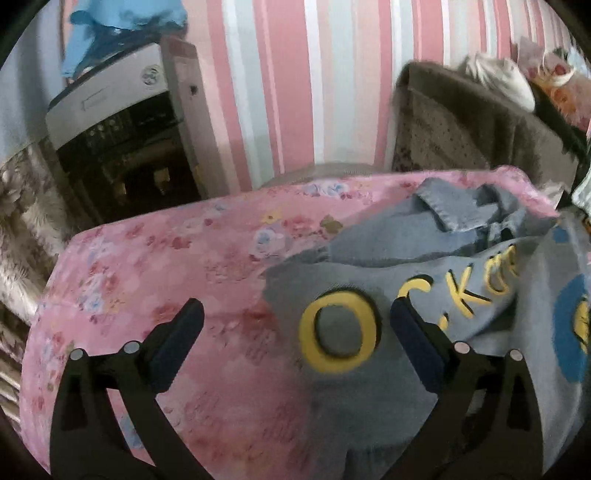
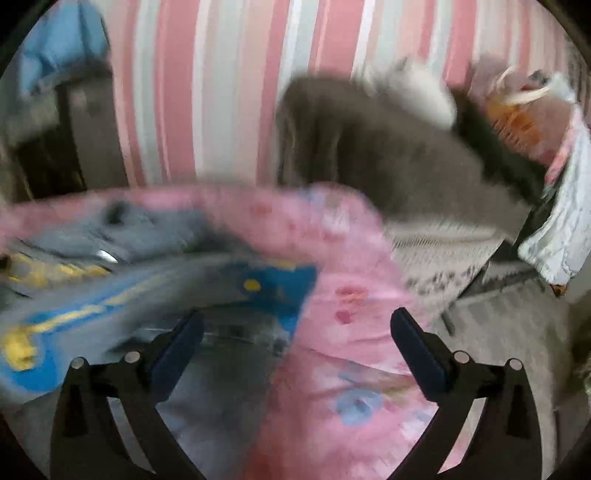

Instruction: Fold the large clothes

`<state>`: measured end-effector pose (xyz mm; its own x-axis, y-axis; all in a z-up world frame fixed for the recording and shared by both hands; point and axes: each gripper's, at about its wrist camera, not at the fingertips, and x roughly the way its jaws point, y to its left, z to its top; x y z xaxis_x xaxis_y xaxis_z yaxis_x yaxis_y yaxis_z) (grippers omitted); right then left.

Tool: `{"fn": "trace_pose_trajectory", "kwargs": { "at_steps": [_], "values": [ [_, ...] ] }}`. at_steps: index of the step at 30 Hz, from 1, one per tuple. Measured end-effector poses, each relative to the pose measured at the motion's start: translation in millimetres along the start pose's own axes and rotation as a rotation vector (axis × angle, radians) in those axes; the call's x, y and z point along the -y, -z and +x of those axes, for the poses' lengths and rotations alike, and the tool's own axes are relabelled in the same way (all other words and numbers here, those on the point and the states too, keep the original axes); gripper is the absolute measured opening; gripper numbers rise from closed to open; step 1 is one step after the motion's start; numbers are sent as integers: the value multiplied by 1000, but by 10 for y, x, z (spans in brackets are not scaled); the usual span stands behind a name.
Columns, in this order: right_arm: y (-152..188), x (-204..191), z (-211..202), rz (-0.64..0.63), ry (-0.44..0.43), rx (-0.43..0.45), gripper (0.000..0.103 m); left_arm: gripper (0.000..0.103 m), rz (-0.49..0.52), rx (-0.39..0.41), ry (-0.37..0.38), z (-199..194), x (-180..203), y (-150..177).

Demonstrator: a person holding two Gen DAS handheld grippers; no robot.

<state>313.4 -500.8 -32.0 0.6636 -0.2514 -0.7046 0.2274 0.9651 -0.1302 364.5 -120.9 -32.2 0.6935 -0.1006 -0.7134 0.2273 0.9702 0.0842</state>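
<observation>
My left gripper [image 1: 297,317] hangs with its jaws spread wide and nothing between the pads; it is released. Under it lies the grey-blue garment [image 1: 388,258], rumpled on the pink flowered bedcover [image 1: 166,277]. In the left wrist view the garment covers the right half of the cover, its collar [image 1: 448,212] bunched toward the far edge and large yellow letters [image 1: 338,332] running across the cloth just in front of my fingers. The right finger [image 1: 417,347] stands over the garment beside the big round letter; the left finger [image 1: 177,339] stands over bare pink cover. I cannot tell whether either one touches the cloth.

My right gripper [image 2: 297,328] is also wide open and holds nothing. Its view is badly smeared. There the garment [image 2: 122,236] lies to the left, with a bright blue patch [image 2: 280,284] and yellow marks near its edge, which ends between my two fingers. The right side of that view shows pink cover [image 2: 351,332] only.

Behind the bed stands a wall with pink, white and pale green stripes [image 1: 295,74]. To the left I see a white appliance [image 1: 110,96] with blue cloth [image 1: 122,26] on top, and to the right a brown chair [image 1: 461,122] piled with other fabrics.
</observation>
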Motion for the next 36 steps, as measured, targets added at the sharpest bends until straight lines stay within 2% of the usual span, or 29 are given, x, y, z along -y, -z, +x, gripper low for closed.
{"fn": "trace_pose_trajectory", "kwargs": {
  "at_steps": [2, 4, 5, 6, 7, 8, 9, 11, 12, 13, 14, 15, 17, 20, 21, 23, 24, 25, 26, 27, 28, 29, 31, 34, 35, 36],
  "values": [
    [-3, -70, 306, 4, 34, -57, 100, 100, 20, -58, -9, 217, 82, -34],
    [48, -124, 537, 21, 17, -118, 98, 100, 58, -74, -36, 364, 160, -45],
    [70, -123, 584, 54, -30, -137, 66, 100, 68, -73, -30, 403, 182, -52],
    [77, -138, 609, 104, -142, -147, 44, 100, 72, -67, -18, 426, 194, -63],
    [52, -177, 581, 96, -128, -127, 32, 88, 71, -60, 0, 441, 198, -74],
    [9, -283, 500, 52, -103, -111, 16, 69, 51, -55, 44, 456, 189, -86],
    [-44, -382, 440, 32, -95, -91, 12, 36, 21, -58, 66, 466, 159, -94],
    [-171, -514, 170, 11, -118, -5, 9, 23, -7, -30, 99, 400, 102, -125],
    [-227, -529, 45, 19, -139, 33, 9, 18, -12, -8, 98, 341, 67, -135],
    [-312, -562, -163, 23, -170, 98, 9, 16, -10, 32, 67, 238, 24, -150],
    [-385, -596, -334, 20, -185, 154, 9, 15, -22, 110, 0, 47, -102, -190],
    [-448, -600, -465, 19, -197, 199, 9, 15, -59, 168, -20, -159, -275, -240],
    [-559, -631, -727, 25, -216, 294, 8, 15, -100, 219, -16, -428, -512, -325],
    [-729, -710, -998, 34, -223, 426, 8, 14, -101, 342, -154, -818, -784, -430],
    [-770, -735, -986, 46, -233, 438, 8, 14, -116, 358, -176, -869, -885, -469],
    [-858, -759, -924, 83, -246, 416, 8, 14, -128, 330, -200, -824, -1100, -572],
    [-930, -746, -711, 111, -228, 376, 17, 19, -95, 268, -195, -657, -1152, -616],
    [-963, -765, -535, 112, -178, 332, 29, 32, -71, 218, -196, -492, -1178, -627],
    [-976, -776, -329, 105, -92, 272, 57, 41, -67, 163, -226, -257, -1242, -573],
    [-918, -763, -81, 96, 36, 193, 60, 44, -68, 135, -258, -115, -1282, -516],
    [-832, -740, 18, 104, 86, 159, 60, 46, -72, 116, -252, -49, -1320, -434],
    [-724, -716, 19, 129, 53, 153, 60, 49, -99, 112, -217, -56, -1364, -322],
    [-548, -755, -57, 149, -35, 132, 60, 84, -161, 143, -175, -173, -1391, -165],
    [-328, -1061, -225, 115, -200, 79, 68, 91, -213, 192, -113, -380, -1276, -7],
    [-238, -1258, -347, 84, -254, 77, 72, 92, -203, 196, -79, -429, -1189, 43],
    [-178, -1413, -438, 59, -284, 79, 79, 93, -199, 202, -76, -464, -1140, 67]
  ]
}}
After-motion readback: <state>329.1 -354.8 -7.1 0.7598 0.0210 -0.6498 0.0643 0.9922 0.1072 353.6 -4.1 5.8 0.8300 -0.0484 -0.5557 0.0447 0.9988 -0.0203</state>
